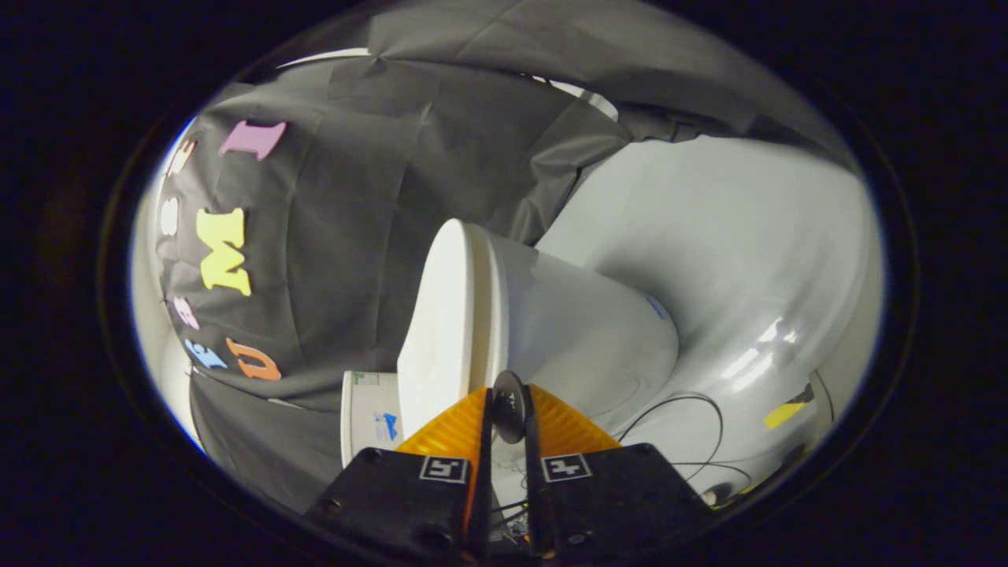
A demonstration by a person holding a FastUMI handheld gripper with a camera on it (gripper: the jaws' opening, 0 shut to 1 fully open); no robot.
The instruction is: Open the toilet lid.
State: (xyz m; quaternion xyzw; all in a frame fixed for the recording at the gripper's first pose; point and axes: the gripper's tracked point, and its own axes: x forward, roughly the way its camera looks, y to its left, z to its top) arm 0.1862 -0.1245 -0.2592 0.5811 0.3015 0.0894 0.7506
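White plastic toilet lid, seemingly down on the seat, lies just ahead of the gripper, whose fingers sit nearly together around a small dark disc; so narrow a gap could slide off the lid's edge, dropping it.

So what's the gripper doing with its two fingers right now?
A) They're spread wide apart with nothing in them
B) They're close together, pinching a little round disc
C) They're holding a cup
B: the gripper has its fingers drawn close together on a small round disc right at the edge of the toilet lid, which is tilted in this view.
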